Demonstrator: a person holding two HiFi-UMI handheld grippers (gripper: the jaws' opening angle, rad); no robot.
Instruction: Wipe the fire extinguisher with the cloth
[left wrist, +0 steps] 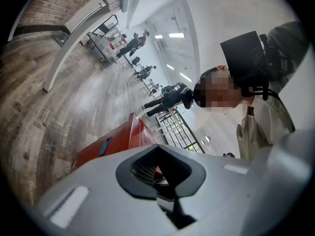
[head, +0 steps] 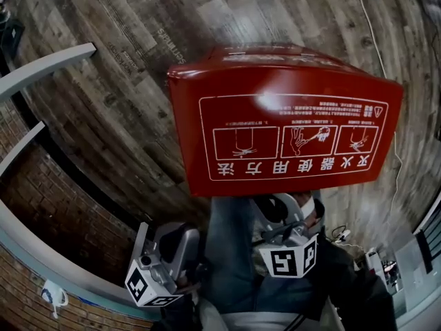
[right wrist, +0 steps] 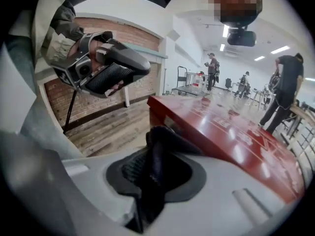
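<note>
A red fire extinguisher box (head: 289, 116) with white instruction pictures on its lid stands on the wood floor in front of me. No extinguisher itself shows. My right gripper (head: 281, 212) hovers just short of the box's near edge, pointing down at it. In the right gripper view its jaws (right wrist: 157, 171) are shut on a dark folded cloth (right wrist: 160, 149), with the red lid (right wrist: 231, 132) just beyond. My left gripper (head: 180, 238) is held lower left, beside my leg. Its jaws (left wrist: 160, 173) are together with nothing in them, and the box (left wrist: 113, 149) lies ahead.
A brick wall with a grey ledge (head: 41, 67) runs along the left. A white cable (head: 375, 33) trails over the floor at the right. Further off stand a black metal railing (left wrist: 179, 129), a trolley (left wrist: 106, 38) and several people.
</note>
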